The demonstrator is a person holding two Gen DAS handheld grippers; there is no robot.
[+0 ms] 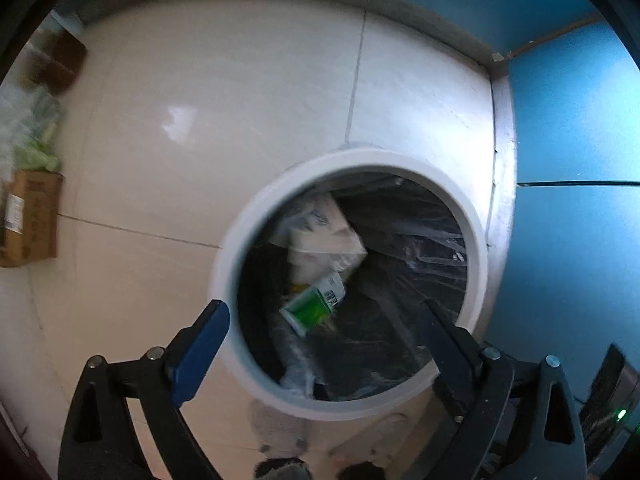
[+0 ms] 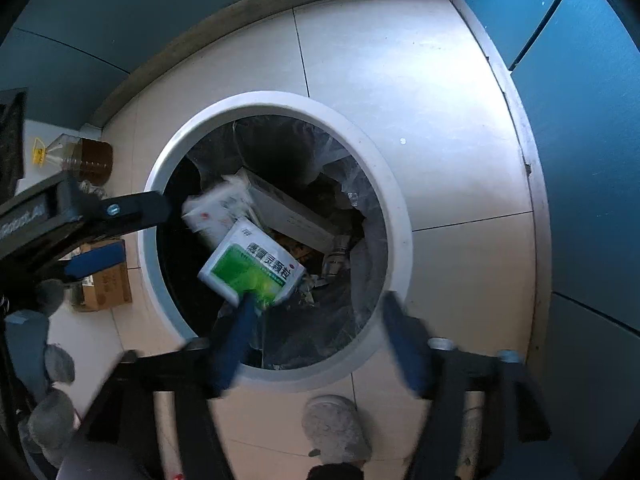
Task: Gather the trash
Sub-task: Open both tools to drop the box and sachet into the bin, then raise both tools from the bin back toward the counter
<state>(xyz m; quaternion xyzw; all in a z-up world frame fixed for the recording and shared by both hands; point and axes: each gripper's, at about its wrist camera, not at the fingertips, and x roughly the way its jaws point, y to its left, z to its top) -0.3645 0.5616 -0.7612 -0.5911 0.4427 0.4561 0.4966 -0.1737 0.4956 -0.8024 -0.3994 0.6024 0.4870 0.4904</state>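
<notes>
Tiled floor [image 1: 200, 120] holds one white bin [image 2: 384, 168] containing one green box [image 2: 256, 268]; both grippers [image 1: 324, 328] [image 2: 320, 316] gape wide, empty.

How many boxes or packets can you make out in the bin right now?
3. A green-and-white medicine box on top near the right tongs, a white packet beside it, and a long white carton behind. The trash bin may hide more underneath.
</notes>
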